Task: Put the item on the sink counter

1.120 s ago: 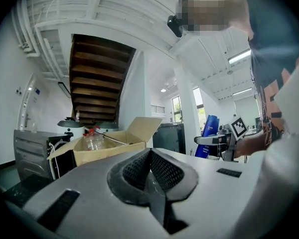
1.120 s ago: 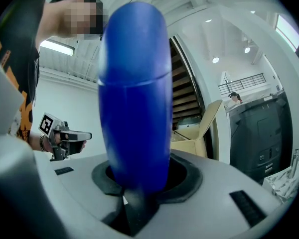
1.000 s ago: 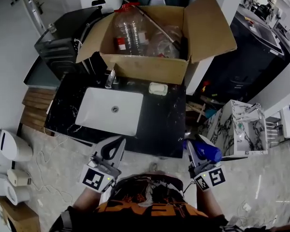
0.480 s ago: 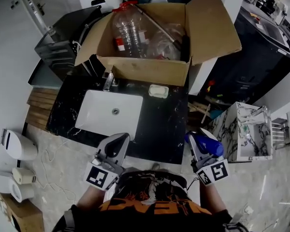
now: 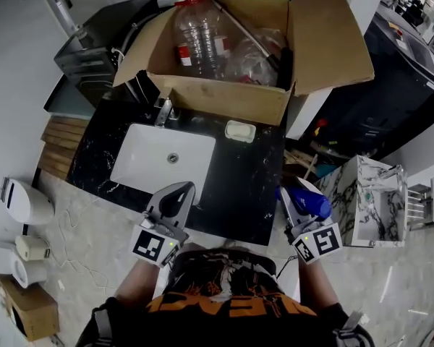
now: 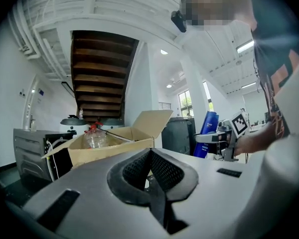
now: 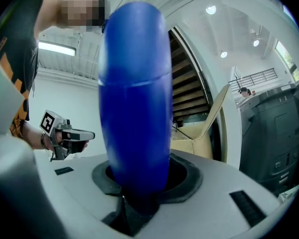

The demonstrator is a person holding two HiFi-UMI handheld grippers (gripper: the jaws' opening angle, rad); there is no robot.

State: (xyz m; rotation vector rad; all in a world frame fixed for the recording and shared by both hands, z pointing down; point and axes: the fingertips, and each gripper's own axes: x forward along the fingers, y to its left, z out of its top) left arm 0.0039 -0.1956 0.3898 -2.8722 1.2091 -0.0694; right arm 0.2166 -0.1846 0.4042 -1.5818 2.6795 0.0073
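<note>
Here, a blue bottle (image 5: 311, 207) is clamped upright in the right gripper (image 5: 293, 198) at the near edge of the black tabletop (image 5: 249, 186), best lowered level beside the sink (image 5: 148, 157); the left gripper (image 5: 179, 194) is closed, empty.

- Head view: bright, even light; the pale floor (image 5: 87, 251) at 8 o'clock looks washed out, and the black counter (image 5: 246, 186) swallows detail.
- Strong fisheye bending at every edge; both gripper views have black corners.
- Right gripper view: ceiling lights (image 7: 211, 10) glare at 1 o'clock, and the blue bottle (image 7: 134, 98) is soft, close to the lens.
</note>
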